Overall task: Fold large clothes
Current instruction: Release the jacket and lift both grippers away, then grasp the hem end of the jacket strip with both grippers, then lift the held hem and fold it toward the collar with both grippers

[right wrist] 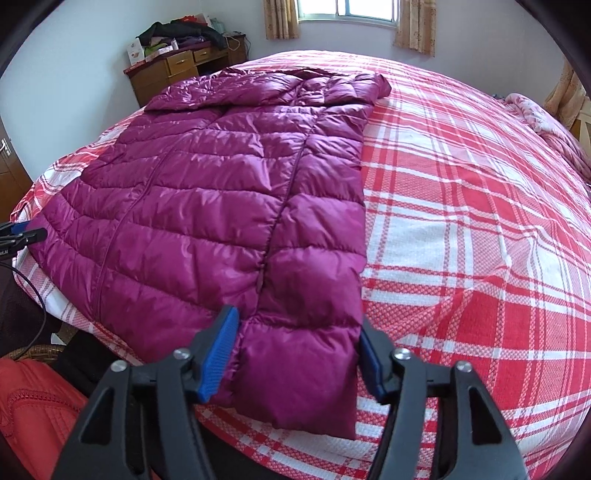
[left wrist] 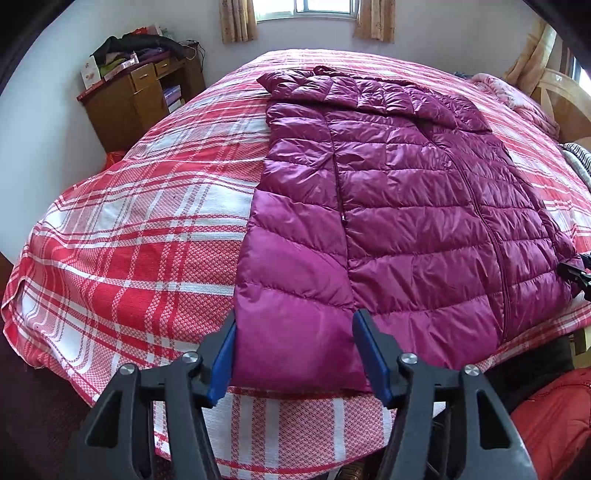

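A dark wooden cabinet point(left wrist: 133, 99) piled with clothes and boxes stands against the white wall at the far left, beside the bed. The red-and-white plaid bedspread point(left wrist: 122, 236) covers the whole bed, and on it lies the magenta quilted down jacket point(left wrist: 388, 192), spread flat with its zipper front up, hood end toward the curtained window point(left wrist: 306, 7) and hem at the near edge of the bed. The left gripper point(left wrist: 293, 354), black with blue pads, straddles the jacket's left hem corner: the fabric sits between the jaws, but whether the pads press on it cannot be told. The right gripper point(right wrist: 299, 354) straddles the right hem corner in the same way, its left pad touching the fabric and its right pad at the jacket's edge; a firm grip cannot be told here either. To the right, a pink patterned quilt point(right wrist: 546, 122) is bunched at the far side of the bed by a pale wooden frame point(left wrist: 565, 99).
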Demonstrator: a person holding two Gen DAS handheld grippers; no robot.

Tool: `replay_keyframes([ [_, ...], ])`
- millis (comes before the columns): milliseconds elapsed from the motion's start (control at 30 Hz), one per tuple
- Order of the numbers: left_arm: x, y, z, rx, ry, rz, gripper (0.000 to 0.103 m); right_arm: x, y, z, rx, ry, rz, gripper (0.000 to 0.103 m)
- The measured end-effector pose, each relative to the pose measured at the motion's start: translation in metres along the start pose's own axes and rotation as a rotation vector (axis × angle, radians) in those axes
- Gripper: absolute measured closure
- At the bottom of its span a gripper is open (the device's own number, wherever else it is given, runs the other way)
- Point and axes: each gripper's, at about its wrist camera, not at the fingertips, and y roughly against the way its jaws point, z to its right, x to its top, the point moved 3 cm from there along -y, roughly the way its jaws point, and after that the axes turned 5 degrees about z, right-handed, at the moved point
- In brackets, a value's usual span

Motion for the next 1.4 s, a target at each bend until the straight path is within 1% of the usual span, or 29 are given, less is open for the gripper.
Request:
replay_keyframes([
  [33, -0.001, 0.000, 0.001, 0.000, -0.003, -0.001, 0.044, -0.001, -0.001, -0.001, 0.001, 0.004, 0.000, 0.044],
  [67, -0.001, 0.001, 0.002, 0.005, -0.008, 0.000, 0.048, -0.001, -0.002, -0.001, -0.002, 0.007, 0.001, 0.044],
  [100, -0.001, 0.001, 0.003, 0.015, -0.016, 0.003, 0.053, -0.001, -0.002, -0.002, -0.005, 0.012, 0.001, 0.046],
  [133, -0.001, 0.002, 0.004, 0.021, -0.022, 0.007, 0.056, -0.001, -0.002, -0.004, -0.003, 0.019, 0.000, 0.050],
  [167, 0.000, 0.003, 0.005, 0.016, -0.024, 0.010, 0.064, -0.001, -0.002, -0.005, 0.009, 0.025, -0.004, 0.063],
  [200, 0.000, 0.004, 0.006, -0.007, -0.025, 0.011, 0.072, -0.001, -0.002, -0.007, 0.027, 0.026, -0.011, 0.075],
  [233, -0.001, 0.005, 0.007, -0.039, -0.021, 0.011, 0.076, 0.000, -0.003, -0.008, 0.042, 0.023, -0.017, 0.078],
  [267, -0.001, 0.004, 0.009, -0.069, -0.015, 0.003, 0.085, 0.000, -0.004, -0.009, 0.044, 0.021, -0.020, 0.080],
  [333, -0.004, 0.001, 0.013, -0.100, -0.015, -0.009, 0.086, -0.001, -0.004, -0.010, 0.043, 0.021, -0.019, 0.080],
  [433, -0.009, -0.004, 0.018, -0.113, -0.038, -0.021, 0.086, -0.001, -0.004, -0.008, 0.062, -0.003, -0.017, 0.080],
  [533, -0.010, -0.009, 0.012, -0.128, 0.002, -0.035, 0.086, -0.002, -0.003, -0.003, 0.099, -0.038, -0.006, 0.078],
  [567, -0.010, -0.010, 0.010, -0.137, 0.015, -0.038, 0.086, -0.002, -0.003, -0.001, 0.112, -0.055, -0.007, 0.076],
  [633, -0.010, -0.010, 0.005, -0.163, 0.049, -0.036, 0.086, -0.002, -0.003, 0.003, 0.157, -0.094, -0.015, 0.068],
  [667, -0.010, -0.010, 0.004, -0.174, 0.062, -0.035, 0.086, -0.001, -0.003, 0.005, 0.186, -0.119, -0.017, 0.062],
  [700, -0.011, -0.009, 0.003, -0.179, 0.068, -0.033, 0.086, -0.001, -0.003, 0.006, 0.200, -0.136, -0.018, 0.060],
  [767, -0.011, -0.009, 0.003, -0.187, 0.075, -0.026, 0.086, -0.001, -0.004, 0.005, 0.202, -0.140, -0.020, 0.060],
  [800, -0.011, -0.008, 0.003, -0.192, 0.078, -0.021, 0.086, -0.001, -0.003, 0.003, 0.192, -0.125, -0.022, 0.067],
  [833, -0.011, -0.006, 0.003, -0.204, 0.086, -0.014, 0.088, -0.001, -0.003, 0.002, 0.158, -0.102, -0.023, 0.077],
  [867, -0.010, -0.004, 0.002, -0.231, 0.106, -0.004, 0.092, 0.000, -0.003, 0.001, 0.141, -0.082, -0.029, 0.083],
  [900, -0.009, -0.002, 0.001, -0.251, 0.121, 0.001, 0.093, 0.001, -0.001, 0.000, 0.146, -0.076, -0.027, 0.086],
  [933, -0.007, 0.000, -0.001, -0.275, 0.139, 0.010, 0.093, 0.002, 0.002, -0.001, 0.142, -0.071, -0.018, 0.086],
  [1033, -0.003, 0.008, -0.006, -0.302, 0.167, 0.032, 0.094, 0.007, 0.014, -0.006, 0.133, -0.032, 0.016, 0.088],
  [1100, -0.001, 0.013, -0.008, -0.314, 0.173, 0.045, 0.095, 0.011, 0.027, -0.006, 0.148, -0.024, 0.046, 0.089],
  [1200, 0.003, 0.027, -0.010, -0.374, 0.183, 0.074, 0.095, 0.017, 0.046, 0.000, 0.182, -0.044, 0.081, 0.089],
  [1300, 0.010, 0.047, -0.009, -0.432, 0.168, 0.130, 0.095, 0.021, 0.063, 0.005, 0.214, -0.056, 0.111, 0.090],
  [1400, 0.017, 0.071, -0.006, -0.485, 0.155, 0.197, 0.095, 0.028, 0.075, 0.008, 0.212, -0.052, 0.127, 0.090],
])
